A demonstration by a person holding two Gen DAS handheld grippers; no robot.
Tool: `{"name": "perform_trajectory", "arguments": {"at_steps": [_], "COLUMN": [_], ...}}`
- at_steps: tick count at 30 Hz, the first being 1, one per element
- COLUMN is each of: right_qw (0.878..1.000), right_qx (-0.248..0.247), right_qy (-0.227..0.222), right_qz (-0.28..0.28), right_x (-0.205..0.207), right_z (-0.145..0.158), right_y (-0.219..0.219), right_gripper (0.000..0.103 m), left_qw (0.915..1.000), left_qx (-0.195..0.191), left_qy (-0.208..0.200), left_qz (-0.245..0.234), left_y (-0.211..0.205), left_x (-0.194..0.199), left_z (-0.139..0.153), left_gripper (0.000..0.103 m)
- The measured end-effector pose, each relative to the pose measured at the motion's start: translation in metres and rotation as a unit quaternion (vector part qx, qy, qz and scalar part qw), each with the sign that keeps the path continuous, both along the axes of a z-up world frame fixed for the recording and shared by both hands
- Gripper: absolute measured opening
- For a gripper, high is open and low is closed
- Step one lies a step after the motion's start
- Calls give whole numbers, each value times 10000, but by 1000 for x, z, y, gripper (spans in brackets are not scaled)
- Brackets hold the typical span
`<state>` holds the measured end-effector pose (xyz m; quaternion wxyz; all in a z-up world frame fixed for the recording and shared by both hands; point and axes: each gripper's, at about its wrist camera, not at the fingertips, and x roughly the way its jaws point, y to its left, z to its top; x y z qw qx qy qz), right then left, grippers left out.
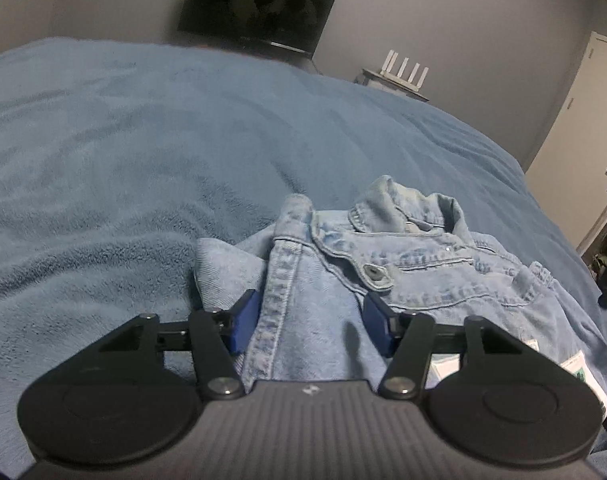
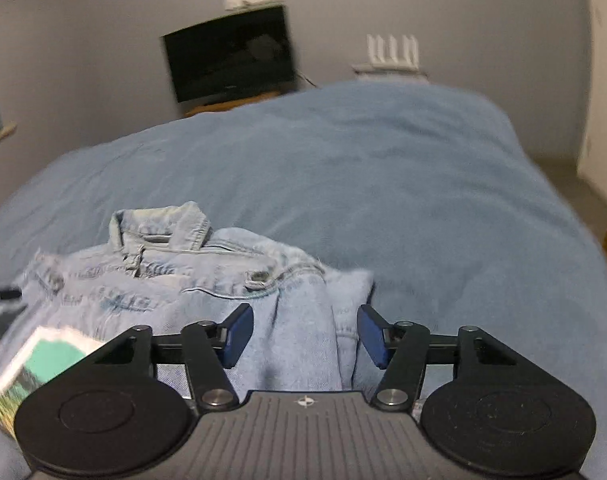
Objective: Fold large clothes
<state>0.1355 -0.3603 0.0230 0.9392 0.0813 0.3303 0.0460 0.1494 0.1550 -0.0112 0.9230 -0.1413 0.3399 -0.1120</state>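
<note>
On the near part of the bed (image 1: 143, 140), both tongs (image 1: 309, 326) (image 2: 305, 334) stand half-wide astride denim jacket (image 1: 403, 276) folds, pinching nothing, so closing could snag several layers.

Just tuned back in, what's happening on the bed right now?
A person is working a denim jacket lying on a blue blanket with two handheld grippers. The left gripper straddles the jacket's left edge, and the right gripper straddles its right edge; both have denim between their blue pads, but whether the pads actually press on it cannot be told. The jacket is bunched, collar at the far end, not yet neatly folded.
</note>
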Motion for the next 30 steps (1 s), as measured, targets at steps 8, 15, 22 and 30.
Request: {"name": "perform_trajectory", "arguments": {"at_steps": [8, 15, 22, 30], "right_qw": [9988, 9984, 9994, 9994], "right_qx": [-242, -332, 27, 237], "right_qy": [259, 332, 257, 13], "right_qz": [324, 309, 239, -244], "right_x": [30, 38, 37, 32], "right_z": [-36, -46, -40, -37], "right_y": [19, 24, 22, 10], "right_gripper": [56, 56, 17, 4], "left_qw": [9993, 9987, 9972, 9934], "left_qx": [208, 274, 667, 1118], "left_qy": [212, 303, -153, -245], "left_qz": [-215, -311, -302, -74], "left_y": [2, -4, -20, -26], "left_x": [13, 15, 5, 7], "left_z": [-10, -11, 0, -6], "left_gripper": [43, 30, 2, 3]}}
